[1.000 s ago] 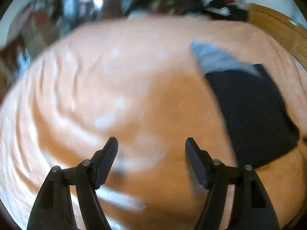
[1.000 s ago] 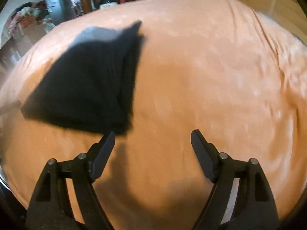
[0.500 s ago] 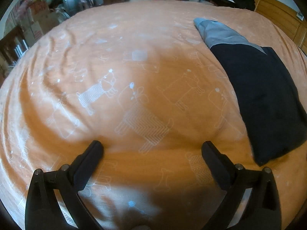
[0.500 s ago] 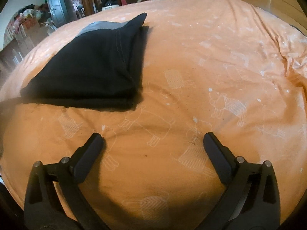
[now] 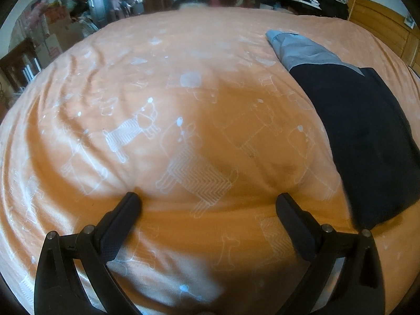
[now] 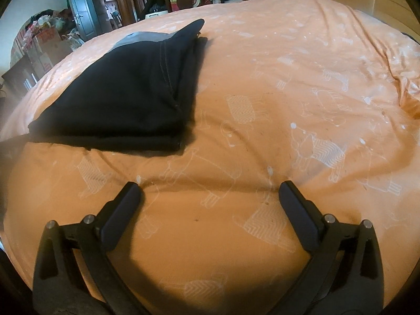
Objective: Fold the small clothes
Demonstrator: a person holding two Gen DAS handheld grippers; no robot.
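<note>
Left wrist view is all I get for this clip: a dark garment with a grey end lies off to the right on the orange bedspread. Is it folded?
Observer: Yes. The right wrist view shows the dark garment in stacked layers, with a thick doubled edge along its near side.
Reviewer: Is the right gripper holding it?
Observer: No. The right gripper is open, with only orange bedspread between its fingers.
Reviewer: Anything beyond the garment's far side?
Observer: More bare bedspread, rumpled into a ridge near its far edge.

Warm dim light, fisheye edges, bg blurred
</note>
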